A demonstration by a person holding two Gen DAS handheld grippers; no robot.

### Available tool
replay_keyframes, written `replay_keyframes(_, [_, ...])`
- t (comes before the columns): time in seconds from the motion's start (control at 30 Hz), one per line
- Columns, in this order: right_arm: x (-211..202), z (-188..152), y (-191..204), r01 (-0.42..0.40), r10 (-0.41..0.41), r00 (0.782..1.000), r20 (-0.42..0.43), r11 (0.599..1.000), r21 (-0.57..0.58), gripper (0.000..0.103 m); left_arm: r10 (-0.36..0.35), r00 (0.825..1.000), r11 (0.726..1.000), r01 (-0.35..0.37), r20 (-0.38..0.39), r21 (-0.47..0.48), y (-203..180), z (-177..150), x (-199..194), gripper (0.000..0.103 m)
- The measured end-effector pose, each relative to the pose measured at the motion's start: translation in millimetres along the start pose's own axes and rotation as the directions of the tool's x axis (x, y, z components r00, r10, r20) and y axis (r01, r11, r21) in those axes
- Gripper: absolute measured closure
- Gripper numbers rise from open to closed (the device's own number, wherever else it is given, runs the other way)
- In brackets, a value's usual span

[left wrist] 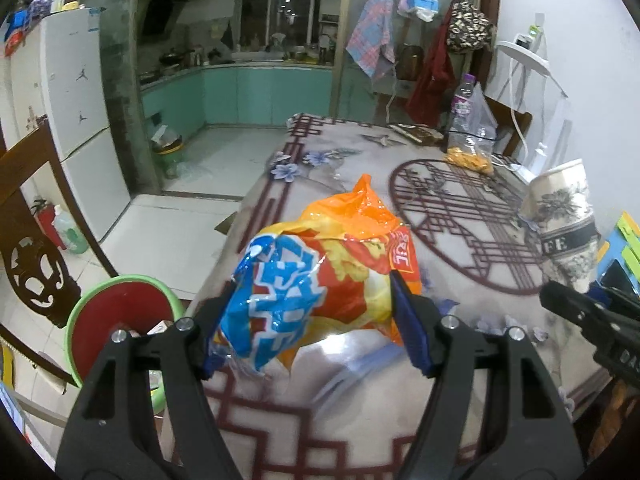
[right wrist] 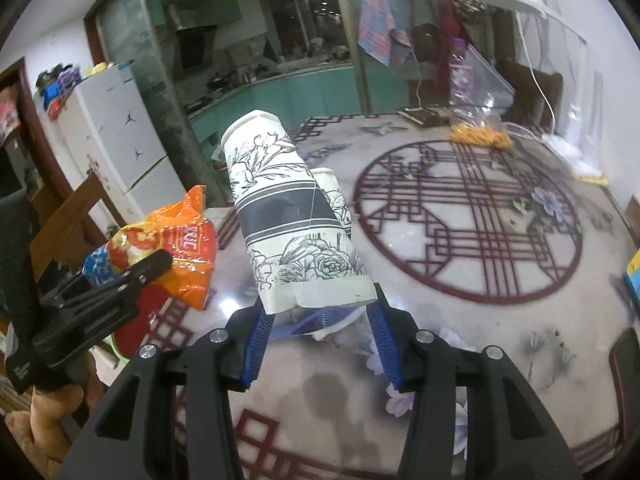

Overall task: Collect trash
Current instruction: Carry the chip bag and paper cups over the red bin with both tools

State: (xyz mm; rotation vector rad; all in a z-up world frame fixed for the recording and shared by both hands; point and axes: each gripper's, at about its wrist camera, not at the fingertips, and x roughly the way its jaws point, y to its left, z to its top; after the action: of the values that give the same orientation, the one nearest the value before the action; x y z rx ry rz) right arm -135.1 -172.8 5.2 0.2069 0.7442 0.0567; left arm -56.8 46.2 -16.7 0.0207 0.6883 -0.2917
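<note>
Orange, blue and yellow foil fills the middle of the left wrist view: a crumpled snack bag (left wrist: 320,280) sits between the blue pads of the left gripper (left wrist: 316,320), which is closed on its sides and holds it above the counter (left wrist: 360,412). The counter has a glossy cover with a dark red lattice pattern and blue flowers. Low on the left, beside the counter edge, stands a green bin with a red liner (left wrist: 120,320). On the right side a paper cup (left wrist: 564,220) with ink flowers appears, and under it the black tip of the right gripper (left wrist: 580,308). Far on the counter stands a clear bag with yellow snacks (left wrist: 472,152).

In the right wrist view the right gripper (right wrist: 320,320) clamps the crushed mouth of the paper cup (right wrist: 292,216), its base pointing up and away; a second cup is partly hidden behind it. At the left, the left gripper (right wrist: 132,276) carries the snack bag (right wrist: 176,248) just beside the cup.
</note>
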Motion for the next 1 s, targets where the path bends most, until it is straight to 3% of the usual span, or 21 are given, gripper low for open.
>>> replay_keyframes(0.5, [29.0, -5.4, 23.1, -0.013, 0.01, 0.999, -0.04, 0.997, -0.07, 0.057, 0.068, 0.997, 0.995, -0.07, -0.024, -0.075, 36.2, -2.6, 6.8, 0.036])
replay_keyframes(1.0, [54.5, -5.3, 71.0, -0.094, 0.082, 0.994, -0.078, 0.983, -0.155, 0.057, 0.172, 0.985, 0.97, -0.174, -0.028, -0.17, 91.3, -9.2, -3.3, 0.035])
